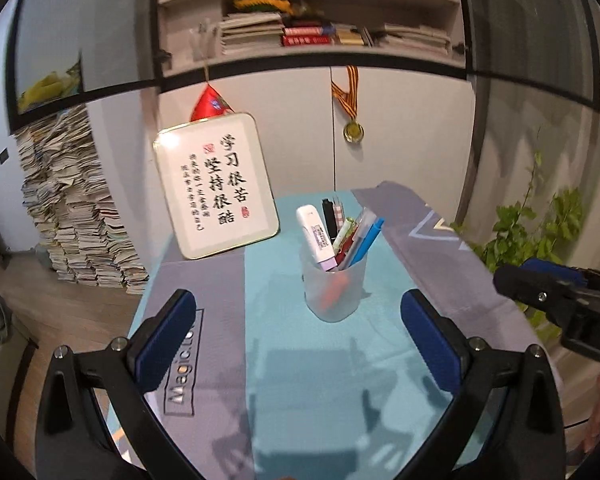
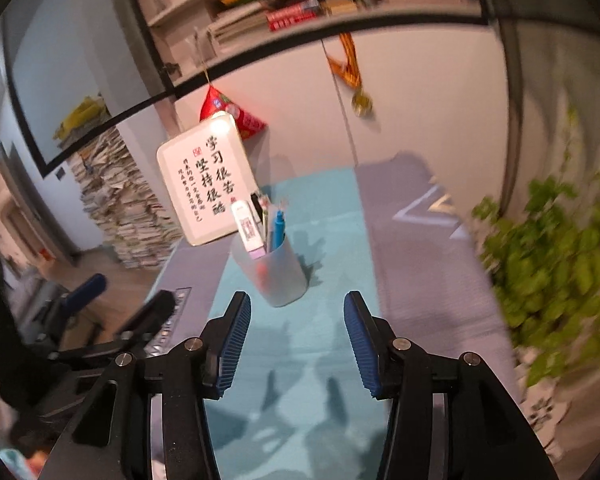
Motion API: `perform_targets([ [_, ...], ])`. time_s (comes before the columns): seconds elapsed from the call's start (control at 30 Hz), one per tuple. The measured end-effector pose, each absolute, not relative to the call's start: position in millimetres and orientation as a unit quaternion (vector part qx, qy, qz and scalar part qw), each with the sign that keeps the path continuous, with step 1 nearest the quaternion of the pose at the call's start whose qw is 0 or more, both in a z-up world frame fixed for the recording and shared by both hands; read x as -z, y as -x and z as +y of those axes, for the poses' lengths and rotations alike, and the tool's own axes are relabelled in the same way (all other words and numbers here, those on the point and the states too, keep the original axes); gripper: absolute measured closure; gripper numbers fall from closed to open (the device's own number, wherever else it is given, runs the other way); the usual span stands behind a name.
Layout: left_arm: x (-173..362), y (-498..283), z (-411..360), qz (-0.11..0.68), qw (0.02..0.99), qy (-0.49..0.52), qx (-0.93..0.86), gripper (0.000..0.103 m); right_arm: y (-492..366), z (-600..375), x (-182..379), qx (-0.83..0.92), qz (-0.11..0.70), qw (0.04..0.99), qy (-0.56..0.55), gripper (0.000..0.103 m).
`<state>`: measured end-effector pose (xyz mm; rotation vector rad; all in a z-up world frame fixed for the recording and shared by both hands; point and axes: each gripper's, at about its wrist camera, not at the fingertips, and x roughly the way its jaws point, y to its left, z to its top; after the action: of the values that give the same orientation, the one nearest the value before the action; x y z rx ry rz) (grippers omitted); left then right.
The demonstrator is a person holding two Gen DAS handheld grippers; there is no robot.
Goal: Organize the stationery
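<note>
A frosted translucent pen cup (image 1: 334, 292) stands upright on the teal and grey desk mat (image 1: 300, 380). It holds a white correction tape (image 1: 316, 236), a blue pen (image 1: 366, 242), a black pen and several other pieces. My left gripper (image 1: 298, 316) hangs above the mat short of the cup, open wide with nothing between its blue pads. My right gripper (image 2: 296, 320) is open too and empty, with the pen cup (image 2: 276, 276) just beyond its fingertips. The right gripper's finger (image 1: 540, 292) shows at the right edge of the left wrist view.
A framed calligraphy board (image 1: 216, 186) leans behind the cup at the left. A tall pile of papers (image 1: 76, 208) stands on the floor left of the desk. A leafy plant (image 2: 552, 272) is at the right. Shelves of books (image 1: 300, 32) and a hanging medal (image 1: 353, 130) lie beyond.
</note>
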<state>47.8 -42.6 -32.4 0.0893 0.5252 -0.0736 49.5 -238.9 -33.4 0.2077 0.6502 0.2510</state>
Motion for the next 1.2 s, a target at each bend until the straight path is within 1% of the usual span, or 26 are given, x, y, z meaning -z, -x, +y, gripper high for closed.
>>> perform_targets([
  [0.07, 24.6, -33.3, -38.7, 0.253, 0.966, -0.034, 0.036, 0.001, -28.7, -232.5, 22.4, -0.096, 0.281, 0.952, -0.071, 0.053],
  [0.13, 18.1, -22.3, -35.0, 0.246, 0.968, -0.028, 0.034, 0.001, -7.8, -225.4, 9.8, -0.071, 0.238, 0.968, -0.038, 0.044],
  [0.17, 14.6, -16.0, -33.7, 0.241, 0.970, -0.025, 0.033, 0.001, 6.4, -220.7, 1.8, -0.059, 0.209, 0.976, -0.023, 0.028],
  [0.2, 11.6, -11.1, -32.9, 0.236, 0.971, -0.024, 0.033, 0.001, 20.9, -217.4, -4.9, -0.052, 0.178, 0.983, -0.014, 0.016],
  [0.23, 8.7, -6.5, -31.9, 0.231, 0.972, -0.023, 0.030, 0.001, 31.7, -215.7, -10.1, -0.052, 0.153, 0.987, -0.010, 0.014],
  [0.3, 3.9, 3.0, -31.4, 0.223, 0.974, -0.024, 0.020, 0.001, 50.7, -213.6, -19.5, -0.060, 0.119, 0.991, -0.006, 0.013],
  [0.4, -5.1, 16.4, -29.7, 0.213, 0.977, -0.023, 0.018, 0.001, 63.3, -214.1, -29.5, -0.062, 0.107, 0.992, -0.012, 0.013],
  [0.57, -16.7, 38.2, -27.0, 0.186, 0.982, -0.015, 0.022, 0.001, 74.7, -218.0, -35.3, -0.067, 0.113, 0.991, -0.034, 0.013],
  [0.7, -20.5, 46.1, -26.6, 0.180, 0.983, -0.012, 0.024, 0.001, 79.5, -221.8, -34.6, -0.066, 0.125, 0.989, -0.045, 0.013],
  [1.2, -25.1, 58.5, -35.0, 0.163, 0.986, -0.027, 0.033, 0.001, 91.4, -229.1, -36.1, -0.065, 0.124, 0.989, -0.052, 0.013],
])
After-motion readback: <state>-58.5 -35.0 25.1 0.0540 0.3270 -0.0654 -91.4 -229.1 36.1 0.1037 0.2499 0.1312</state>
